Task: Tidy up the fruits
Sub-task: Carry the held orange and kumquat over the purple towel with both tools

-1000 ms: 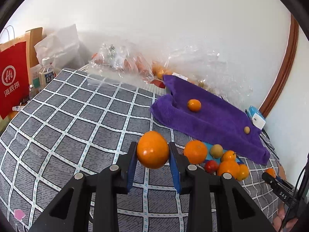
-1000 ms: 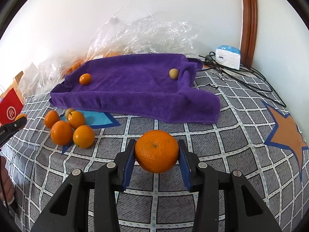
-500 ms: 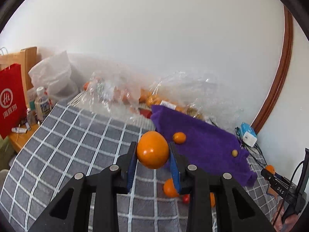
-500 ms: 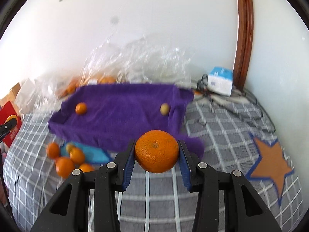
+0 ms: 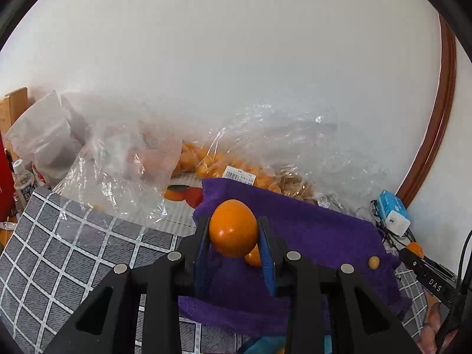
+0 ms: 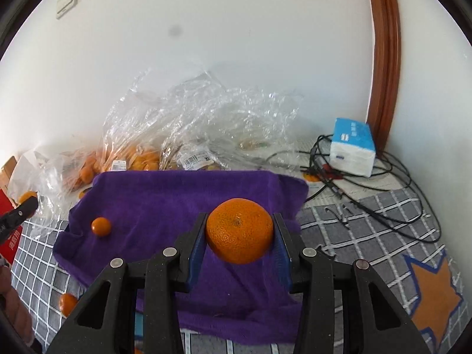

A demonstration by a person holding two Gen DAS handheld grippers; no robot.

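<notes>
Small orange (image 5: 254, 258): mostly hidden behind your left gripper's (image 5: 233, 237) held fruit.
Bagged fruit (image 6: 141, 159): blurred by plastic.
Red bag (image 6: 10, 236): cut off at the edge.

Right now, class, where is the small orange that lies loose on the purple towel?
In the right wrist view, the small orange lies on the left part of the purple towel, near its left edge, left of the big orange in the right gripper.
</notes>
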